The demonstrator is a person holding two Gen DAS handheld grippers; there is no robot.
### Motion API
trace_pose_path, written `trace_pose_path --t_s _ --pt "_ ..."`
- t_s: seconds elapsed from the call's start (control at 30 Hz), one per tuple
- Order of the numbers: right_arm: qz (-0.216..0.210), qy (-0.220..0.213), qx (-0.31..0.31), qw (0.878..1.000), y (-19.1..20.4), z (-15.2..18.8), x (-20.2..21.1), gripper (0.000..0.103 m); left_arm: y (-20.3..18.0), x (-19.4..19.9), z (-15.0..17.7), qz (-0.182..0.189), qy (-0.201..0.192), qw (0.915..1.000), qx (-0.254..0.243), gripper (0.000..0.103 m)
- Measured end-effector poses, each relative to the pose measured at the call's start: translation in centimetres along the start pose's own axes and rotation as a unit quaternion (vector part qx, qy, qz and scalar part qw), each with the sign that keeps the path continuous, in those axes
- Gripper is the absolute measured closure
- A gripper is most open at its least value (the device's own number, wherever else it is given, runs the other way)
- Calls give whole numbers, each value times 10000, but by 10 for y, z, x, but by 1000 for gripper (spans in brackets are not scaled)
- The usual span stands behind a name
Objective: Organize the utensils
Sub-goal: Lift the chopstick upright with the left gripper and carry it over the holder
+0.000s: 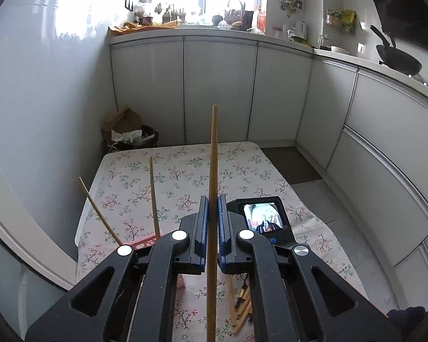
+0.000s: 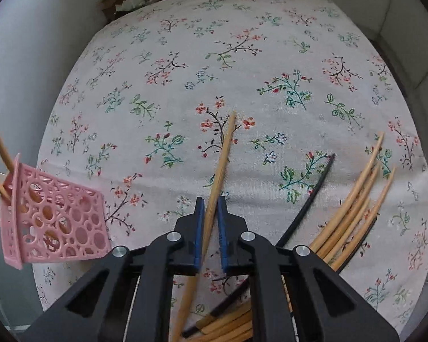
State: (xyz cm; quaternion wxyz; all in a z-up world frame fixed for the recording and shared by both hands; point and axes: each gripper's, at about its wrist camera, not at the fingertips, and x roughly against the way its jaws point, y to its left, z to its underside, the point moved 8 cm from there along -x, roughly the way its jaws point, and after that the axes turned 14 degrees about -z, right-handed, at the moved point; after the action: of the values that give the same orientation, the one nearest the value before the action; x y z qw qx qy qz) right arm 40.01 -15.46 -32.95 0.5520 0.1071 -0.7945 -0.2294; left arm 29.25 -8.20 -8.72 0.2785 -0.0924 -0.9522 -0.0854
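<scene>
The left gripper [image 1: 211,225] is clamping one bamboo chopstick [image 1: 213,171] upright, its long axis running near vertical, the tip pointing up and away over the worktop [image 1: 242,168]. The right gripper [image 2: 211,228] is straddling a second chopstick [image 2: 219,165] lying on the cloth, jaws slightly apart; contact cannot be confirmed. That stick is pointing away and slightly right. The pink holder [image 2: 54,216] is standing to the left, already holding two sticks. Judgement: squeeze squarely at mid-length, lift level, then tip it upright before lowering into the holder.
</scene>
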Motion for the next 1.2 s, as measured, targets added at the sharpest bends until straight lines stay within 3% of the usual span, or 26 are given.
trace_pose_path --t_s 0.37,0.7,0.97,1.2 --pt "-720 -1332 175 9883 18 -22 88 96 13 1 -4 17 -66 9999 137 97" --pt "-1138 -2717 740 9528 51 -44 169 96 37 -12 -6 91 -93 9988 467 97" --pt "-1456 -3311 1026 9266 84 -51 208 96 79 -20 -17 189 -464 9934 1034 97" --pt "-1670 -3469 1106 9163 108 -55 213 96 116 -32 -16 239 -722 9854 1525 97"
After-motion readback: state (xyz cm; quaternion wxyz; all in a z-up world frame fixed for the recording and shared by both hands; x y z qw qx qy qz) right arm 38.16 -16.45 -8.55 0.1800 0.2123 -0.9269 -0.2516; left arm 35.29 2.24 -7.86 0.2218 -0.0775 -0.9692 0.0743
